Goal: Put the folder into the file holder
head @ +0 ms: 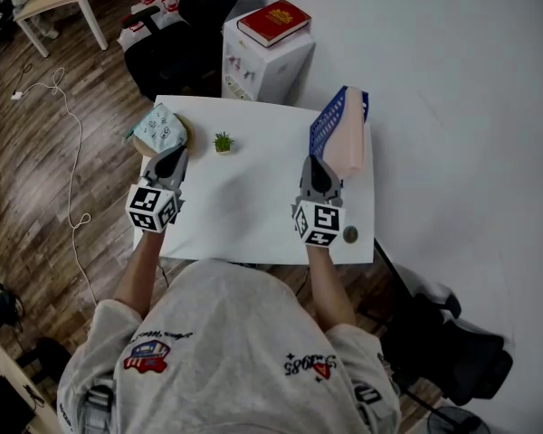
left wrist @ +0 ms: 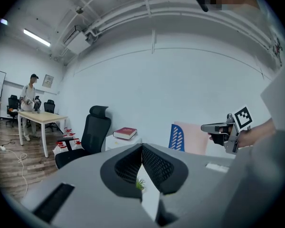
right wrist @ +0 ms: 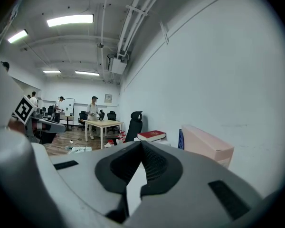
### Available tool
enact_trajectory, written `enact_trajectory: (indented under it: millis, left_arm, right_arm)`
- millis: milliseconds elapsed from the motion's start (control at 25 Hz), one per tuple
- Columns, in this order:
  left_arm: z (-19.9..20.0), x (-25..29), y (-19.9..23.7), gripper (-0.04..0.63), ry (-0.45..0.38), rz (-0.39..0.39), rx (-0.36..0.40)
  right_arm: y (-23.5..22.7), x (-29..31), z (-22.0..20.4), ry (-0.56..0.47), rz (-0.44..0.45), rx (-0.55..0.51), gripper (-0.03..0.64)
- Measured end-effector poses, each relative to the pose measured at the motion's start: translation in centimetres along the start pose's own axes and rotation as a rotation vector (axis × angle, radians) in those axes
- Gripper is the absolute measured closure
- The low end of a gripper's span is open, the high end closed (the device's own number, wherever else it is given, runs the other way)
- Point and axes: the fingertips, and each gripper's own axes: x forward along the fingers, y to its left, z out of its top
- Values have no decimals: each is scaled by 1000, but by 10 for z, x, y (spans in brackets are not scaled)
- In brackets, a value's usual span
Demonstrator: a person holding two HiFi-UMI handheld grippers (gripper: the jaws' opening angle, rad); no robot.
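Above the worktop [head: 253, 202], left claw [head: 170, 158] and right claw [head: 319, 166] are both closed and empty. The folder [head: 350, 143] stands in the file holder [head: 323, 127] near the edge; a stray knock might topple it.

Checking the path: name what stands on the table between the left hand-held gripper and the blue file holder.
Only a small green potted plant on the white table; the head view shows it.

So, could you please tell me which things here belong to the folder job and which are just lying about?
Job in hand:
- pink folder
- blue file holder
- left gripper and right gripper, both shut and empty

Lying about:
- small plant
- teal patterned pack
- small round disc
- red book
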Motion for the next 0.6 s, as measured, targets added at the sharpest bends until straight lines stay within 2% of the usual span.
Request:
enact_trajectory:
  millis: [600]
  left_arm:
    - [-8, 8, 0, 589, 19, -15, -6]
  right_arm:
    - [2, -1, -10, 24, 5, -19, 620]
